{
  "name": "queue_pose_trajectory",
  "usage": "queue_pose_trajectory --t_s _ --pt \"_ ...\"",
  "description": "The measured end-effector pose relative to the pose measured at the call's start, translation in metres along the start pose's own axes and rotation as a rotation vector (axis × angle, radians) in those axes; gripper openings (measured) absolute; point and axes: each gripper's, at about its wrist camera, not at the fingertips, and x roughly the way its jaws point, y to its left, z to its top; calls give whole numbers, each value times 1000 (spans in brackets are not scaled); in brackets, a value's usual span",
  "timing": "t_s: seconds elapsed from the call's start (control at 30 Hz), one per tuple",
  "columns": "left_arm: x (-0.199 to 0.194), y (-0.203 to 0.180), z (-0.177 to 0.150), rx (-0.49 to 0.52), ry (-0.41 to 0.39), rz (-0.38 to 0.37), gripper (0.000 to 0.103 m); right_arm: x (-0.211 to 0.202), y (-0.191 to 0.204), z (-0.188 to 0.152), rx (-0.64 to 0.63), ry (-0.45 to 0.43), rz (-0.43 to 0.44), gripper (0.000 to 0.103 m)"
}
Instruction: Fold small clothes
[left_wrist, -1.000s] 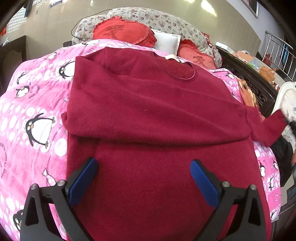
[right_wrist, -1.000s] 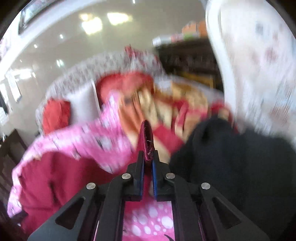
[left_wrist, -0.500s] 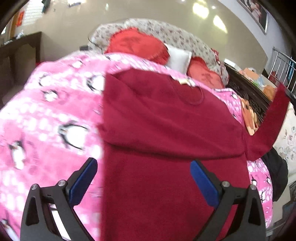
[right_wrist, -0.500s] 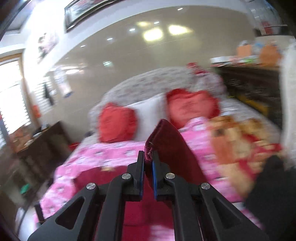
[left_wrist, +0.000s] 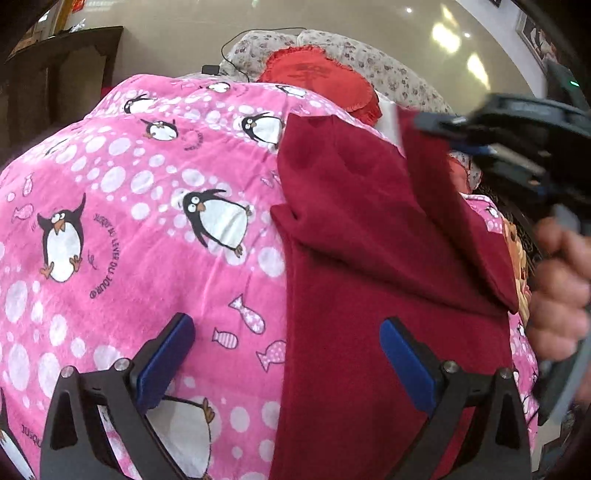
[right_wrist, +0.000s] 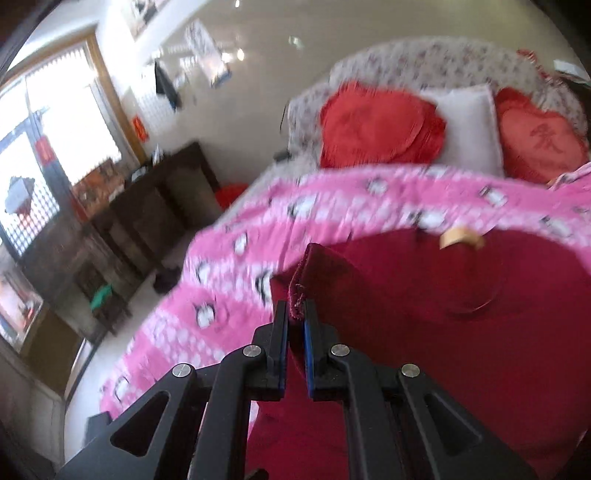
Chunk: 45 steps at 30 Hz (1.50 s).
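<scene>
A dark red sweater (left_wrist: 369, 280) lies on the pink penguin blanket (left_wrist: 129, 221), its left sleeve folded across the chest. My left gripper (left_wrist: 288, 354) is open and empty, low over the sweater's left edge and the blanket. My right gripper (right_wrist: 296, 321) is shut on the cuff of the right sleeve (right_wrist: 314, 269) and holds it up over the sweater body (right_wrist: 443, 332). It also shows in the left wrist view (left_wrist: 461, 136) at the upper right, with the sleeve (left_wrist: 443, 206) hanging from it across the sweater.
Red heart cushions (right_wrist: 376, 122) and a white pillow (right_wrist: 469, 125) lie at the flowered headboard (left_wrist: 369, 62). A dark wooden cabinet (right_wrist: 147, 214) stands left of the bed. The bed's edge drops to the floor on the left (right_wrist: 122, 332).
My right gripper has swung the sleeve from the bed's right side up and over the sweater, toward the left. My left gripper has shifted left, off the sweater's middle to its edge.
</scene>
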Motion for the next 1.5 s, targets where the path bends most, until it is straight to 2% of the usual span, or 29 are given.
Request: queue_pose_trajectory --t_s 0.2,0.3,0.37,0.47,0.5,0.57,0.6,0.67,0.7,0.77,0.8,0.83,0.9,1.0,1.07,1.17,1.23,1.3,1.4,1.5 --pt "3 -3 -1 16 8 23 103 45 -15 -19 46 82 21 0" --pt "4 -3 0 16 10 22 103 52 -21 -24 63 122 60 0" --pt "4 -2 0 12 10 19 103 41 -21 -27 55 122 96 0" --pt "1 -12 9 53 3 21 102 2 -27 -32 -10 84 78 0" --pt "-2 -19 16 79 -21 19 102 -11 -31 -32 -30 73 58 0" --pt "-5 -37 34 140 -90 -2 102 -49 -54 -42 -92 32 -56 0" --pt "-3 -48 44 164 -109 -19 102 -59 -63 -43 -113 17 -91 0" --pt "5 -65 60 186 -112 -53 102 -89 -91 -52 -155 -14 -221 0" --pt "15 -78 70 206 -95 -74 99 -106 -113 -58 -148 -25 -276 0" --pt "35 -96 81 232 -57 -101 72 -129 -147 -66 -93 -48 -349 0" --pt "52 -103 87 237 -7 -100 46 -137 -162 -71 -65 -52 -372 0" --pt "74 -106 90 238 65 -79 32 -145 -179 -76 -36 -51 -390 0" --pt "102 -100 87 227 134 -12 23 -154 -198 -84 -7 -44 -415 0" --pt "105 -86 83 194 105 -6 11 -161 -212 -88 4 -57 -420 0" --pt "103 -78 80 171 83 -7 9 -159 -213 -84 -4 -73 -398 0" --pt "100 -77 71 188 37 0 9 -147 -208 -73 -17 -95 -352 0" --pt "100 -75 70 187 29 3 9 -122 -216 -70 -5 -22 -296 0" --pt "98 -74 68 174 24 -12 9 -98 -223 -78 -34 58 -332 0" --pt "92 -68 65 153 15 -34 8 -96 -230 -86 -44 32 -322 0" --pt "92 -66 65 140 15 -48 8 -96 -231 -74 -10 93 -311 0"
